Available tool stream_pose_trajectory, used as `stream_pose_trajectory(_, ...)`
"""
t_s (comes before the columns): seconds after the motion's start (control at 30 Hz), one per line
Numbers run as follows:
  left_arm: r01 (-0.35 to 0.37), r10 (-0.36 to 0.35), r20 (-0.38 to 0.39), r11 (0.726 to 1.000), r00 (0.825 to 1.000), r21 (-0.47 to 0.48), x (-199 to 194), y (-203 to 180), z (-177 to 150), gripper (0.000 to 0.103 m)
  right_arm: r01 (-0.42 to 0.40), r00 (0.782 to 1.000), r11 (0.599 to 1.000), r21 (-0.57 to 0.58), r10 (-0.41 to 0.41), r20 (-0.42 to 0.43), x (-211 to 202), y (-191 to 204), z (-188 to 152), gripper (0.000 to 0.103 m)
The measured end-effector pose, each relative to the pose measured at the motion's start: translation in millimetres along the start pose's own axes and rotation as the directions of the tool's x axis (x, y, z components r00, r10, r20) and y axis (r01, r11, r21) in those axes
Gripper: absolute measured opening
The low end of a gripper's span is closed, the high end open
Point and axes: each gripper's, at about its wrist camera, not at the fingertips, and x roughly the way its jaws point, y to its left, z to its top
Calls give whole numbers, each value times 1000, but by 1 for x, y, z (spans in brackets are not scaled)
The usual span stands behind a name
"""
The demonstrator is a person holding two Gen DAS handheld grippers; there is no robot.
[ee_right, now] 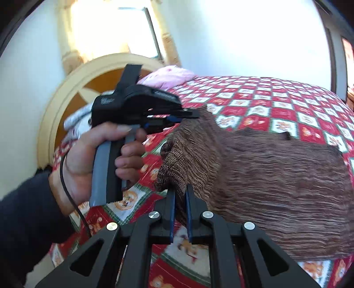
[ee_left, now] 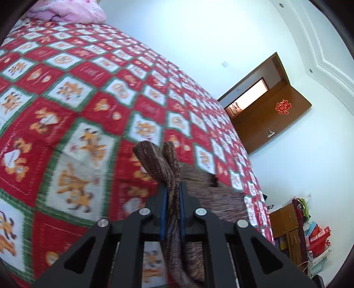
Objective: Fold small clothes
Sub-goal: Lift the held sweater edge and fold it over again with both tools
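Tools [ee_left: 172, 188] [ee_right: 180, 195] both pinch brown knit garment [ee_right: 265, 177] over quilt [ee_left: 88, 88]

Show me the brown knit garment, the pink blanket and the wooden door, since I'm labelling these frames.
brown knit garment [ee_right: 276, 177]: right wrist view, middle of its spread body.
pink blanket [ee_left: 70, 11]: left wrist view, its crumpled middle.
wooden door [ee_left: 272, 117]: left wrist view, the open panel's face.

Brown knit garment [ee_right: 265, 168] spread on bedspread [ee_right: 276, 106], edge lifted.
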Motion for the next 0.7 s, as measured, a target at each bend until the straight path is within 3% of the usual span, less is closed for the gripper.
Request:
stream_pose_trajectory(0.23,54,-54,-5,997,999,47,17,-55,-4,10,12,1000,997,73,-13,15,-32,-39,-9,7)
stream_pose_trajectory(0.7,120,-101,-123,979,987,164,87,-152,-31,10,61,997,970,237,-71,36,-98,-132,-34,7)
